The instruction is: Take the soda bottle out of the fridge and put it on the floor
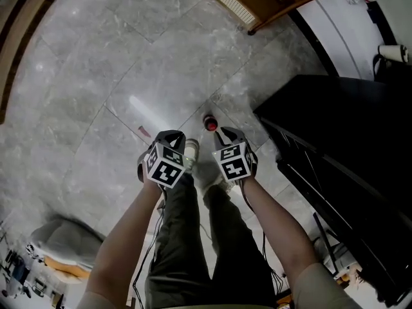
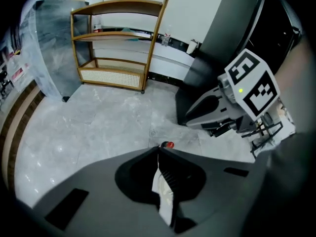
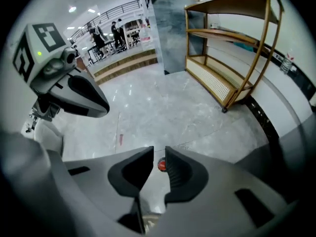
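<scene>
The soda bottle (image 1: 210,123) stands upright on the grey stone floor, and from above only its red cap shows. Both grippers hang well above it and point steeply down. My left gripper (image 1: 168,134) is left of the cap, its jaw tips meeting with nothing held (image 2: 158,149); the cap (image 2: 169,145) peeks just past them. My right gripper (image 1: 224,132) is right of the cap. Its jaws (image 3: 159,154) stand a narrow gap apart and grip nothing. The cap (image 3: 161,165) shows far below through that gap. The black fridge (image 1: 347,147) is at the right.
A wooden shelf unit (image 2: 118,43) with a cane bottom stands against the white wall beyond the bottle. A grey slab panel (image 2: 54,43) leans to its left. My legs and a white shoe (image 1: 192,148) are just below the grippers. A small red mark (image 1: 143,132) lies on the floor.
</scene>
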### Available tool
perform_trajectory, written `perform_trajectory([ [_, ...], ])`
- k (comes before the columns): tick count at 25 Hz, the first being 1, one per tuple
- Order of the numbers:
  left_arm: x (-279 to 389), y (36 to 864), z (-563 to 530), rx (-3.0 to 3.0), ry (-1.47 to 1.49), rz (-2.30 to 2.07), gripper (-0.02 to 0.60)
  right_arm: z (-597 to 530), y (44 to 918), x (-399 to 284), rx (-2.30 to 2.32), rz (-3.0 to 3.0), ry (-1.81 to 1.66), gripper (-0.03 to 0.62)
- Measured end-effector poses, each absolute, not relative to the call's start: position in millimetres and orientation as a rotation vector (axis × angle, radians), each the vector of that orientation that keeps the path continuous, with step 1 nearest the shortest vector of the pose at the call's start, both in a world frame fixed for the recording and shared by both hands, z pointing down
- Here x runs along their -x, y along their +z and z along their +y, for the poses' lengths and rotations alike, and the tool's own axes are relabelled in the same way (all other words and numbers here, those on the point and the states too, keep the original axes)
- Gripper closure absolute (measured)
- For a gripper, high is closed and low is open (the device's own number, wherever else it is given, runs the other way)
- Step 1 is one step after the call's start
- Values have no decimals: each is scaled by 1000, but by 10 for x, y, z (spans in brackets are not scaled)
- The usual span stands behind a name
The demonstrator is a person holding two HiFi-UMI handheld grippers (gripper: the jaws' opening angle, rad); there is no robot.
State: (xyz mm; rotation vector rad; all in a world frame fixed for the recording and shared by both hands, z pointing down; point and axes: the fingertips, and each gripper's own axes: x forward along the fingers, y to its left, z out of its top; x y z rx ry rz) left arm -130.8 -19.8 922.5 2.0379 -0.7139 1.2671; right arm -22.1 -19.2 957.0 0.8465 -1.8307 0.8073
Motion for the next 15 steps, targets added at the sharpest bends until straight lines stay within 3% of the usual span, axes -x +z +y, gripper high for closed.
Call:
perform_trajectory([
  [15,1107,7308,-513,-2302,1225,-768,575,-289,7512,-87,-1224,-1923,861,577],
])
